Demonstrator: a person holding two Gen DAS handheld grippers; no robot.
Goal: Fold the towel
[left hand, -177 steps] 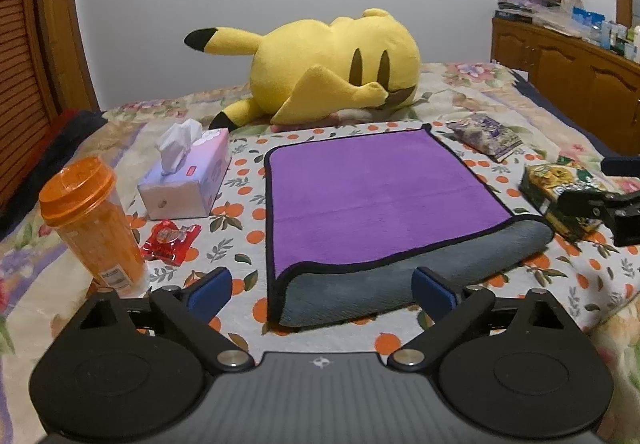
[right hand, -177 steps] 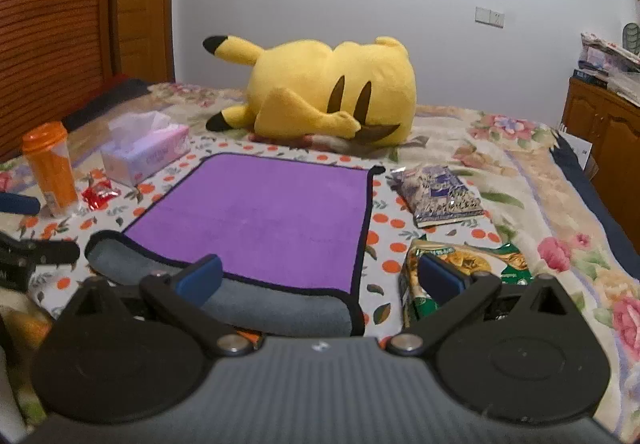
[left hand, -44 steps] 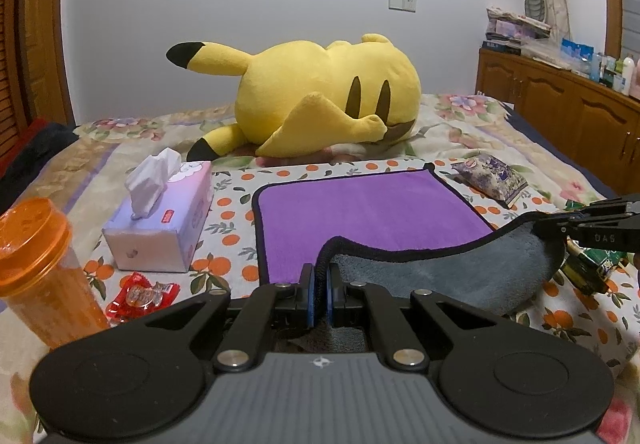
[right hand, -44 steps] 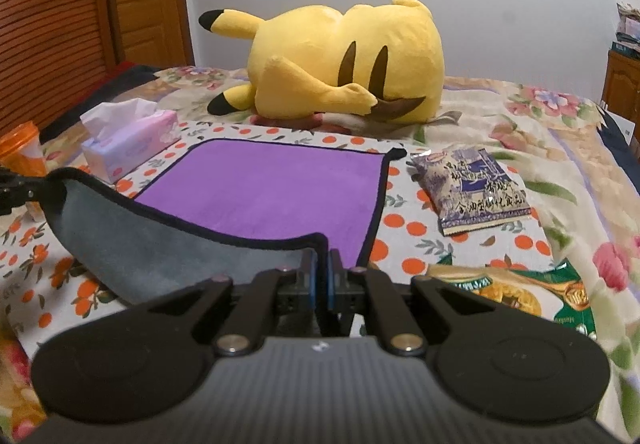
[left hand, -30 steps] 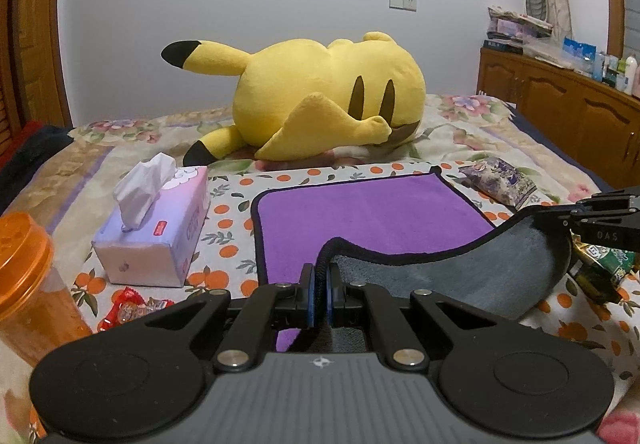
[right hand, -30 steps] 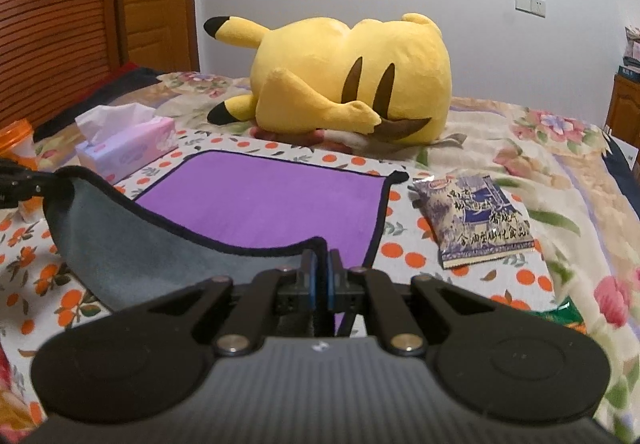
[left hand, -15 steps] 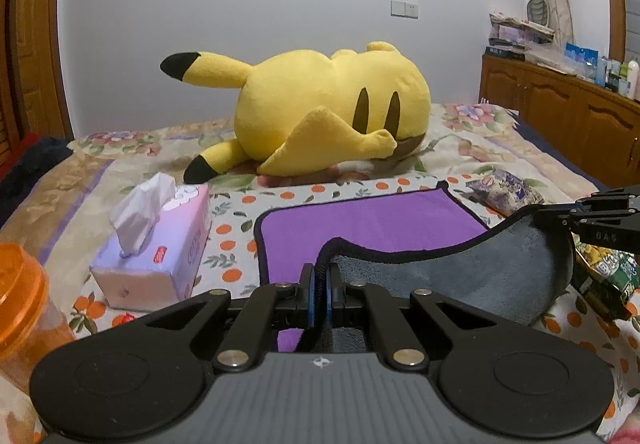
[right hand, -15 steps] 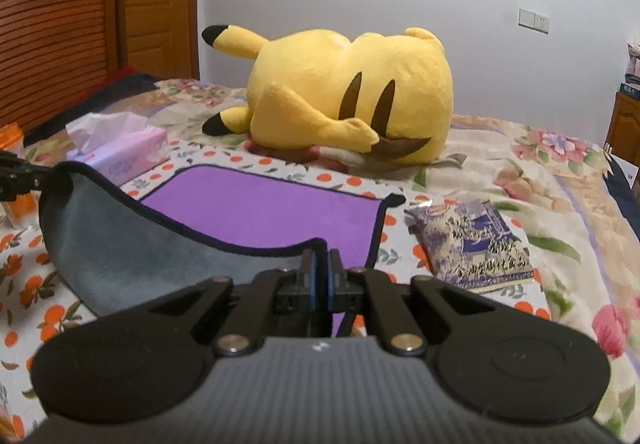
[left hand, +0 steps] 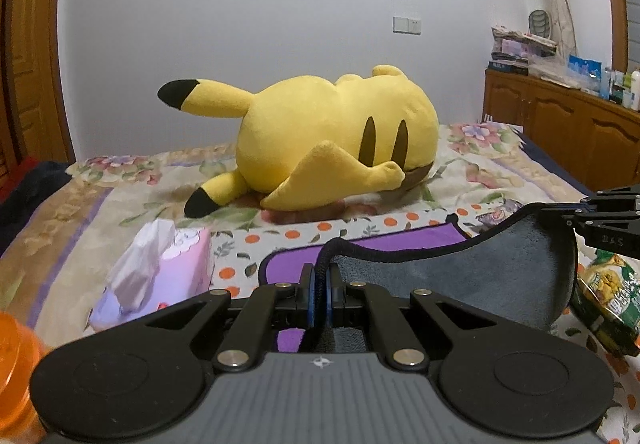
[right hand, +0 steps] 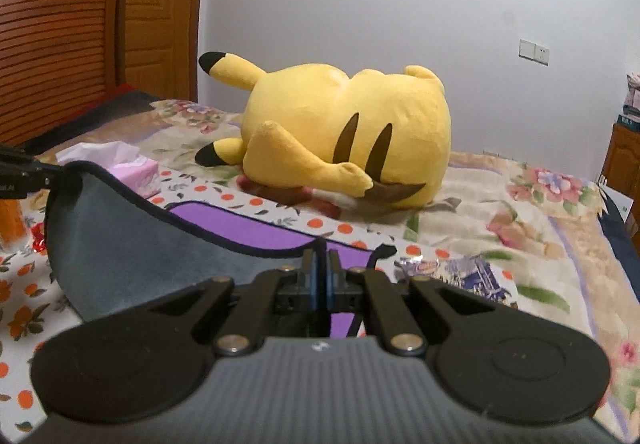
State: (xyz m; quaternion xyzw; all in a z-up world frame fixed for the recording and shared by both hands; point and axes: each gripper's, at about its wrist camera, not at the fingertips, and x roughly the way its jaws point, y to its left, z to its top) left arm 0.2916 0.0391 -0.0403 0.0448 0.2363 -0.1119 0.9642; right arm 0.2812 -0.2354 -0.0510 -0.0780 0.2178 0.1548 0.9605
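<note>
The towel (left hand: 460,276) is purple on top and grey underneath, with a black hem. Its near edge is lifted off the bed and its grey underside faces me, while the far purple part (right hand: 256,228) lies flat. My left gripper (left hand: 319,276) is shut on the near left corner. My right gripper (right hand: 320,268) is shut on the near right corner. Each gripper shows in the other's view: the right one (left hand: 592,216) at the right edge, the left one (right hand: 20,174) at the left edge.
A big yellow plush (left hand: 332,152) lies just beyond the towel. A pink tissue box (left hand: 156,276) and an orange bottle (left hand: 16,376) stand to the left. Snack bags (left hand: 604,296) (right hand: 472,276) lie to the right. A wooden cabinet (left hand: 568,128) stands at far right.
Both grippers closed on the towel's near corners, lifted them and carried them forward toward the plush. Over the last second, more grey underside shows and less purple.
</note>
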